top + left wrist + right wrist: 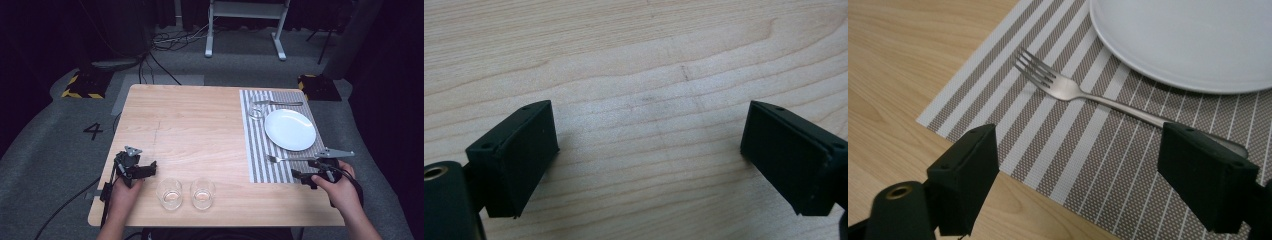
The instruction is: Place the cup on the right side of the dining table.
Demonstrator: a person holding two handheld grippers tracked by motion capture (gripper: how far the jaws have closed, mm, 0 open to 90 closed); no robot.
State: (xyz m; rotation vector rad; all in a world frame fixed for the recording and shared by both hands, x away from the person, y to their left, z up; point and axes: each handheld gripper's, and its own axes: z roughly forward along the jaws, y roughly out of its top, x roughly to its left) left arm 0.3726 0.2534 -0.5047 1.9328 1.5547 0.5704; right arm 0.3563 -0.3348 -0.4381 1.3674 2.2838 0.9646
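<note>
My left gripper (149,170) rests low over the bare wooden table (190,125) near its front left edge. Its jaws stand wide apart with nothing between them, as the left gripper view (649,130) shows. My right gripper (305,169) is open over the near corner of a striped placemat (257,150). A silver fork (285,159) lies on the mat beside a white plate (290,129). In the right gripper view (1080,150), the fork (1068,90) points its tines left. Its handle end runs under the right jaw. The plate (1188,40) sits just beyond on the placemat (1058,150).
Two empty clear glasses (170,192) (203,192) stand side by side near the table's front edge between my hands. A third glass (256,111) and another piece of cutlery (277,103) sit at the mat's far end. Cables and a white frame lie on the floor beyond.
</note>
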